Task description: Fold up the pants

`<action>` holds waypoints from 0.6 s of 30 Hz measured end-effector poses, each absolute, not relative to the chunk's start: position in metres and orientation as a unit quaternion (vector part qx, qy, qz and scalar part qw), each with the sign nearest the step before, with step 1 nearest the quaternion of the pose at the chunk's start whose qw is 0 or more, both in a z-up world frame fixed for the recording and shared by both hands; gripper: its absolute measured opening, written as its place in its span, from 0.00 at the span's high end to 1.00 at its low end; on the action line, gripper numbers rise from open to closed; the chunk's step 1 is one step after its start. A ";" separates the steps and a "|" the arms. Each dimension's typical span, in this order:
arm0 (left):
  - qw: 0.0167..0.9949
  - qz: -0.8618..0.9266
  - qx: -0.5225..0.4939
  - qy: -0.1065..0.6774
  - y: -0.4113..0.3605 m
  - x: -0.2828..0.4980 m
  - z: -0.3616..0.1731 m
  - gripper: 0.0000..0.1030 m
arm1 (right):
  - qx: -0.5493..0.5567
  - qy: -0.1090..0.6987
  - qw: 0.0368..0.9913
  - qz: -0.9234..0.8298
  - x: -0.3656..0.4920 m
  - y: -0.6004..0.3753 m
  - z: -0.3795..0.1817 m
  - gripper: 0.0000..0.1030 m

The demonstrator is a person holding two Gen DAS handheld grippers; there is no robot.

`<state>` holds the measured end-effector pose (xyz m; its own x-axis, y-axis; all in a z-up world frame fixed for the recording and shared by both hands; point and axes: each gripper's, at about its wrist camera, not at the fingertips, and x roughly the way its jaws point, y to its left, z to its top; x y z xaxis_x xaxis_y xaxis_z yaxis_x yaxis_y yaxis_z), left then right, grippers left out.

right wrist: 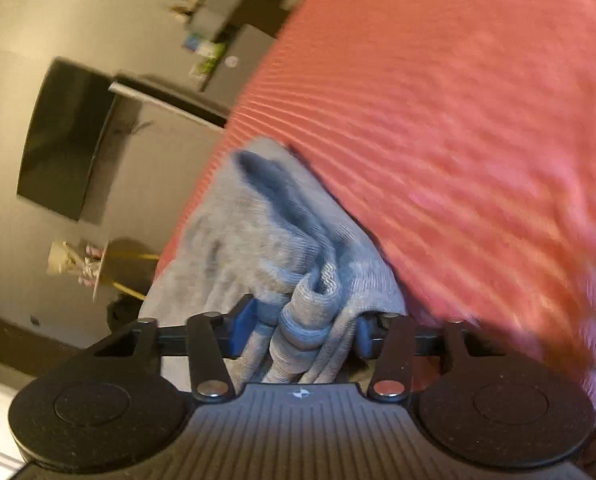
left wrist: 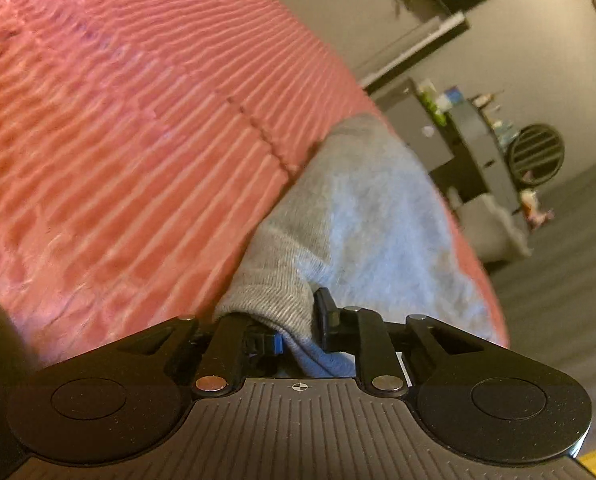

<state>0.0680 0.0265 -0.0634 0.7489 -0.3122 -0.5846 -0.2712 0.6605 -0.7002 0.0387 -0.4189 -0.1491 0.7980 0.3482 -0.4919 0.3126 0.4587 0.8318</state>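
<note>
Grey pants (right wrist: pixel 298 264) bunch in right jaws; left view shows jaws pinching an edge.

Left tool (left wrist: pixel 298 320) tilted downward, jaws drawn nearly together, pinching a thin fold of grey pants (left wrist: pixel 362 216) between the pads. Right tool (right wrist: pixel 304 330) also angled downward, jaws about half apart, blue pads (right wrist: pixel 241 326) pressed on a thick bunched wad of the same cloth.

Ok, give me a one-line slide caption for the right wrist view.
Right gripper closed on a bunched fold of grey pants lying on a ribbed pink bedspread.
</note>
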 end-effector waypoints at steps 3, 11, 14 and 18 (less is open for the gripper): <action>0.866 -0.018 -0.397 0.303 0.029 0.056 -0.045 0.85 | 0.514 0.295 0.805 0.031 0.037 -0.419 -0.129 0.59; 0.862 0.010 -0.361 0.357 0.021 0.064 -0.055 0.80 | 0.524 0.335 0.783 -0.011 0.040 -0.433 -0.149 0.63; 0.846 0.004 -0.390 0.363 0.029 0.058 -0.057 0.78 | 0.508 0.342 0.790 -0.009 0.037 -0.434 -0.139 0.63; 0.848 0.003 -0.381 0.367 0.030 0.047 -0.040 0.78 | 0.500 0.349 0.792 -0.027 0.026 -0.443 -0.126 0.64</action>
